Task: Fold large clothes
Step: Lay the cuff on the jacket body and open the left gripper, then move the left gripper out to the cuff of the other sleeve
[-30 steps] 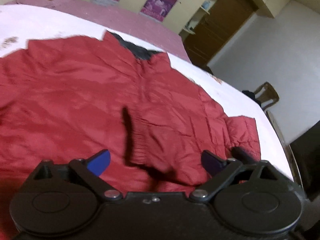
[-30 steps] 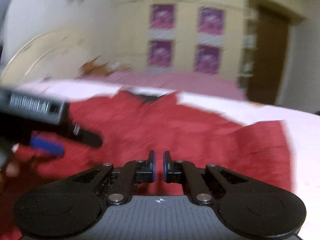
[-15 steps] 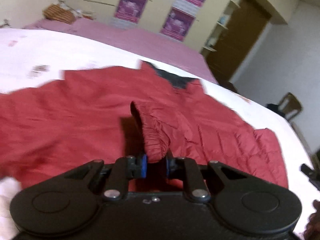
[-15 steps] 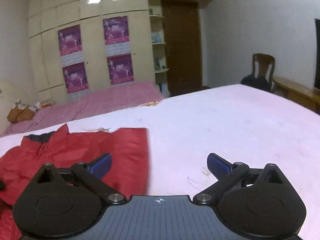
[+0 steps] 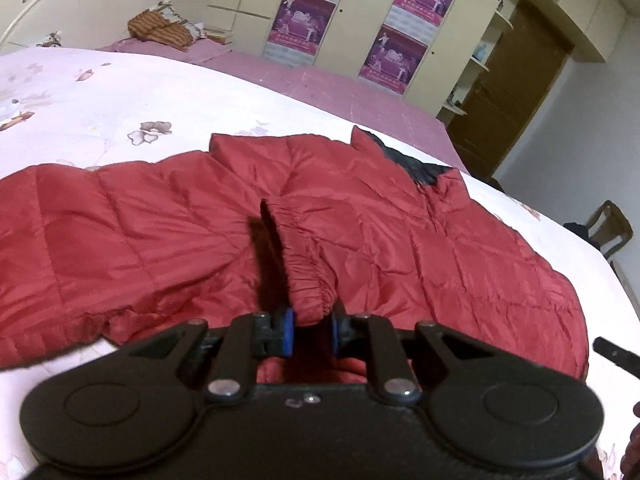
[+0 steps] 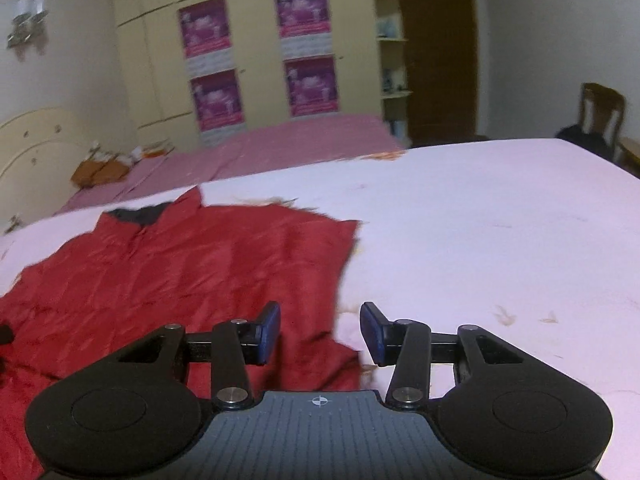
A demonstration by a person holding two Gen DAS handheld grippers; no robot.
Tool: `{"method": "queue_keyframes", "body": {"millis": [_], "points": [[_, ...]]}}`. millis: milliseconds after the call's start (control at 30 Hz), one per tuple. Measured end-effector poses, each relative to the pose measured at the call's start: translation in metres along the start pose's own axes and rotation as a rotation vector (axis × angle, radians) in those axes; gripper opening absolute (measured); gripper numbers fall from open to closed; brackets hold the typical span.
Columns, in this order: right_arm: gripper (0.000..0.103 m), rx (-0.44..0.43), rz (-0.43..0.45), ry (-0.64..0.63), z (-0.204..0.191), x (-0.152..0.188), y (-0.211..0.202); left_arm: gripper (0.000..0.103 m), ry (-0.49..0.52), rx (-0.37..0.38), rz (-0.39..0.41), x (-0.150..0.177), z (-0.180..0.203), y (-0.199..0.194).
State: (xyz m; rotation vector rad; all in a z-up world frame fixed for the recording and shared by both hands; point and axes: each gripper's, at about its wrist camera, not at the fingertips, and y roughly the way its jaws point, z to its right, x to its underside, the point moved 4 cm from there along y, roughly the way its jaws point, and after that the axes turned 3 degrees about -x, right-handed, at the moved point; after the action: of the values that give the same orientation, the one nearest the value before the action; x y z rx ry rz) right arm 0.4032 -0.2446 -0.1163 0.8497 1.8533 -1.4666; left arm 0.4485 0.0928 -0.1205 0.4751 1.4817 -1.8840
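Left wrist view: the red quilted jacket (image 5: 168, 240) lies spread on the white bed sheet (image 5: 120, 100), collar with dark lining (image 5: 416, 164) toward the far side. One sleeve is folded across the body, and its elastic cuff (image 5: 308, 280) sits pinched between the blue pads (image 5: 286, 330) of the left gripper (image 5: 312, 330), which is closed on it. A black part of the other tool (image 5: 616, 354) shows at the right edge, beside the jacket's hem.

Right wrist view: the right gripper (image 6: 320, 334) hangs over the jacket's right edge (image 6: 340, 264), where red fabric meets the sheet. Its jaws have just been closing but stand apart, fabric and sheet below them, the pads pressing on nothing.

Surroundings: a pink-covered bed (image 6: 280, 140) lies beyond, with brown bundles (image 5: 160, 30) at its headboard. Cupboard doors carry purple posters (image 6: 308, 84). A brown door (image 6: 440, 52) and a wooden chair (image 6: 600, 112) stand at the right.
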Motion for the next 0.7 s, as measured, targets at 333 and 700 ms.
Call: {"method": "queue_keyframes", "body": {"millis": [333,700], "points": [[0.014,0.024,-0.152,-0.034,0.002,0.014,0.04,0.016,0.014,-0.006,0.0,0.006,-0.002,0.005],[0.014,0.008,-0.011,-0.032,0.01,-0.019,0.017,0.064,0.06,-0.108,0.139,-0.011,-0.011,-0.026]]}}
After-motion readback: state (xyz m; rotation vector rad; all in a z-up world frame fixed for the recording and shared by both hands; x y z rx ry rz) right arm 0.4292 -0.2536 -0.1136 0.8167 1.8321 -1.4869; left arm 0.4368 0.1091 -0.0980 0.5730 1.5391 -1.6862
